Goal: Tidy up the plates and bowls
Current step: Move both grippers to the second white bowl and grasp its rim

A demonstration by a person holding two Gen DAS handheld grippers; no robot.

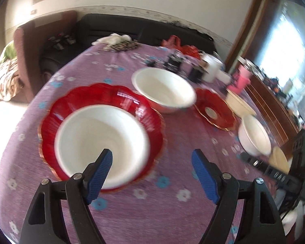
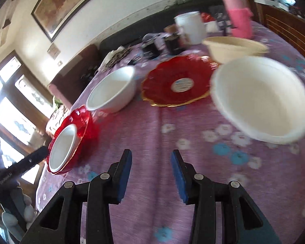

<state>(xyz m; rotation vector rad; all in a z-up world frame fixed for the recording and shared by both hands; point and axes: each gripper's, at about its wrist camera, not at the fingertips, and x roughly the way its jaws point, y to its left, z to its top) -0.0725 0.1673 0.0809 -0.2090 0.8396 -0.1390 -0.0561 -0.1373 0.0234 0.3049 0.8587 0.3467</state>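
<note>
A white bowl (image 1: pixel 103 138) sits inside a scalloped red plate (image 1: pixel 87 99) at the near left of the table. My left gripper (image 1: pixel 152 156) hangs open above the cloth just right of this bowl, with nothing between its blue pads. A second white bowl (image 1: pixel 164 90) stands behind it, then a bare red plate (image 1: pixel 214 109), a cream bowl (image 1: pixel 240 103) and a smaller white bowl (image 1: pixel 254 136). In the right wrist view my right gripper (image 2: pixel 151 156) is open and empty over bare cloth. A white bowl (image 2: pixel 260 99) lies to its right and the bare red plate (image 2: pixel 179 83) lies ahead.
A purple flowered cloth (image 2: pixel 152 126) covers the table. At the far side stand a pink cup (image 2: pixel 239 20), a white mug (image 2: pixel 191 27) and dark jars (image 2: pixel 172 40). A dark sofa (image 1: pixel 132 26) lies beyond the table and a wooden cabinet (image 1: pixel 274 109) to the right.
</note>
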